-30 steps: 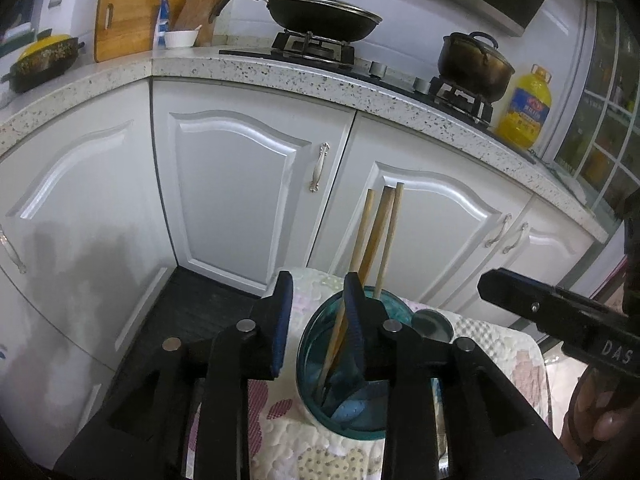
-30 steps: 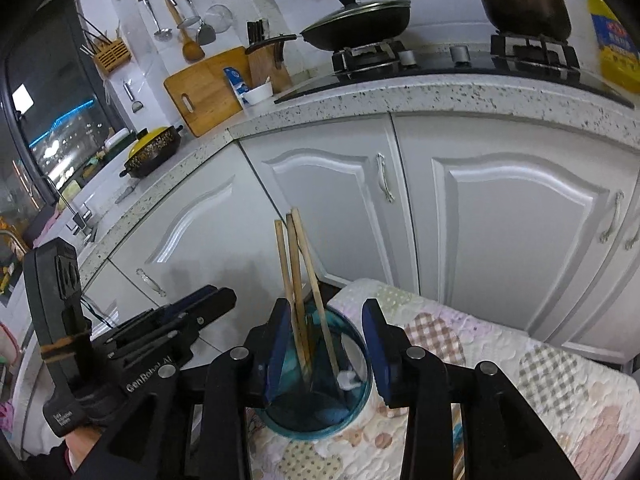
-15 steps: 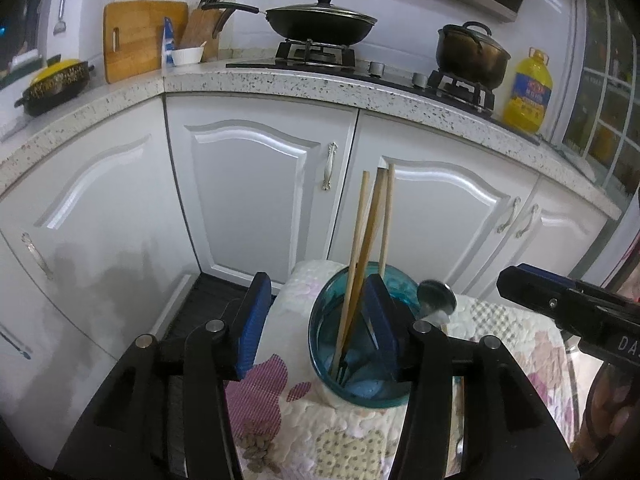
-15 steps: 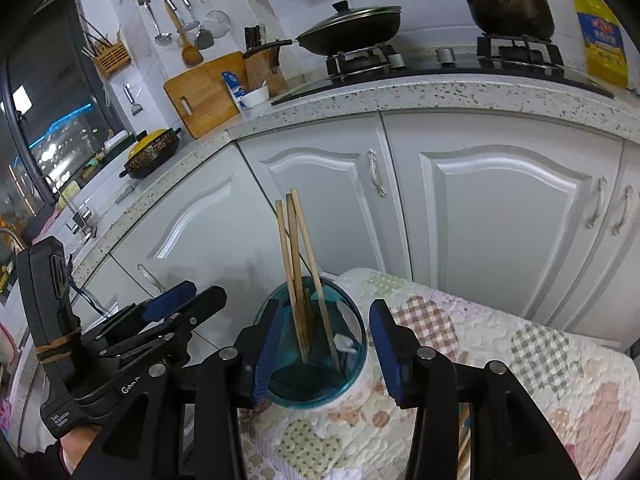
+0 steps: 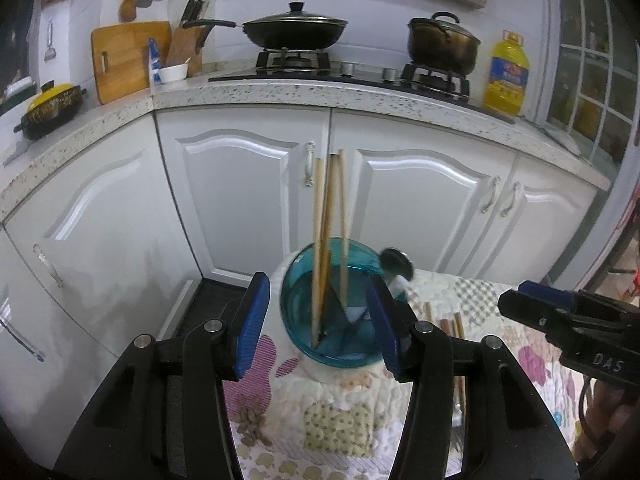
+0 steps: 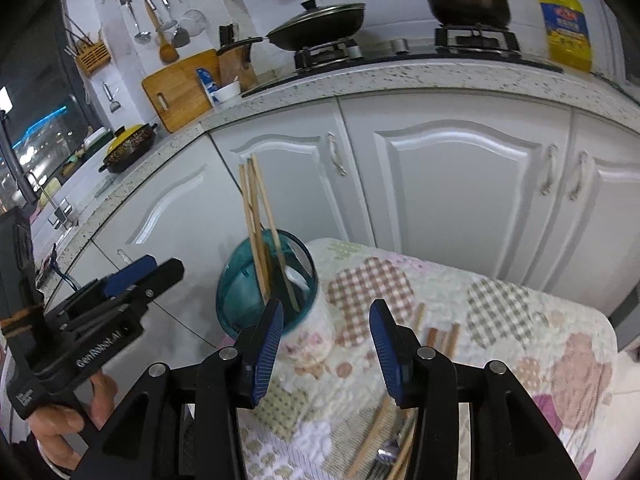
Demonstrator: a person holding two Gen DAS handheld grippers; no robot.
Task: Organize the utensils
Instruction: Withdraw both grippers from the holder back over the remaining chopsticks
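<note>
A teal utensil holder [image 5: 296, 304] [image 6: 236, 292] with a white flowered base stands at the far left edge of the quilted table [image 6: 500, 308]. Three wooden chopsticks [image 5: 320, 240] [image 6: 256, 232] stand upright in it. A metal spoon [image 5: 396, 264] shows just behind its rim. My left gripper [image 5: 318, 320] is open, its blue pads standing on either side of the holder without pressing it. My right gripper [image 6: 326, 344] is open and empty, just right of the holder's base. Loose chopsticks [image 6: 440, 336] [image 5: 448, 326] lie on the quilt to the right.
White cabinet doors [image 5: 248, 200] stand close behind the table under a speckled countertop [image 5: 320, 92] with a wok, a pot and an oil bottle [image 5: 506, 76]. Dark floor [image 5: 208, 300] lies left of the table. More utensils [image 6: 384, 440] lie under my right gripper.
Both grippers have opened wider and drawn back from the holder. The left gripper's right finger no longer covers the holder's mouth. More of the quilt shows in both views.
</note>
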